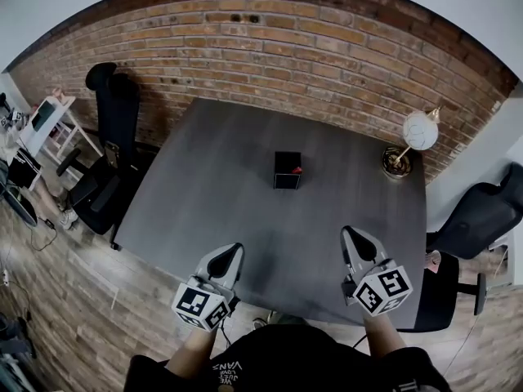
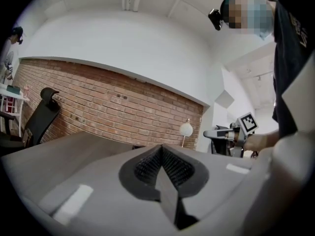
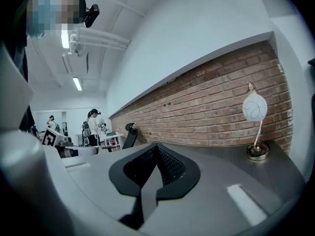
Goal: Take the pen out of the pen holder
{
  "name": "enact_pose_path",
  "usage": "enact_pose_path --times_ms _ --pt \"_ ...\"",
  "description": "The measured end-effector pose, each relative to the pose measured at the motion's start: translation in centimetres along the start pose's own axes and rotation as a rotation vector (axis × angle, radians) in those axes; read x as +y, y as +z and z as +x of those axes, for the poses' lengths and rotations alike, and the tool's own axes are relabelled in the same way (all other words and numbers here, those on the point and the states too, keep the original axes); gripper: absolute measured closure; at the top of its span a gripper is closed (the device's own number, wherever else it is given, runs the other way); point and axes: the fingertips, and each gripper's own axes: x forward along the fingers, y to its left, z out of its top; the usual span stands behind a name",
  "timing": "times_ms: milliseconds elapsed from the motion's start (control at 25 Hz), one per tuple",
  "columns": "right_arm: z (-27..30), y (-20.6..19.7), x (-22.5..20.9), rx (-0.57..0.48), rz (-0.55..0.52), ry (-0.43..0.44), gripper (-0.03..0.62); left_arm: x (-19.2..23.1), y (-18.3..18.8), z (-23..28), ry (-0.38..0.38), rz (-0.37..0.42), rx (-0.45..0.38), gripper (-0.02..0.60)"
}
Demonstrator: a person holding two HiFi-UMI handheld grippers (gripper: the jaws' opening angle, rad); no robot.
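Note:
A black square pen holder [image 1: 287,170] stands upright near the middle of the dark grey table [image 1: 204,202], with a red pen tip [image 1: 297,170] showing at its right rim. My left gripper [image 1: 230,259] hovers over the near table edge, well short of the holder, jaws pressed together with nothing between them. My right gripper [image 1: 354,242] is held level with it on the right, also shut and empty. In the left gripper view the black pads [image 2: 162,168] meet in a point; the right gripper view shows its pads [image 3: 156,168] closed the same way. The holder is hidden in both gripper views.
A white globe lamp [image 1: 415,137] on a brass base stands at the table's far right corner, seen also as the lamp [image 3: 256,124]. Black office chairs [image 1: 110,149] sit left and right [image 1: 478,215] of the table. A brick wall [image 1: 286,47] runs behind. People stand far off [image 3: 92,127].

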Motion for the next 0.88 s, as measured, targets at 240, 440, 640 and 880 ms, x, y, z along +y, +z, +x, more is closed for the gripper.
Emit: enact_pose_path --times_ms 240,440,640,880 --pt "5.0 2.5 -1.6 -0.042 -0.021 0.051 0.594 1.3 0.1 4.0 0.011 -0.011 0.022 0.529" --pt "8.1 4.1 -3.2 -0.079 -0.024 0.072 0.594 1.8 0.1 7.6 -0.002 -0.004 0.037 0.529" --pt "10.8 4.3 -4.3 -0.08 -0.039 0.08 0.594 2.1 0.0 10.1 -0.018 -0.008 0.044 0.531" --pt "14.6 4.3 -4.6 -0.075 -0.057 0.045 0.594 3.8 -0.4 11.5 -0.08 -0.026 0.072 0.529"
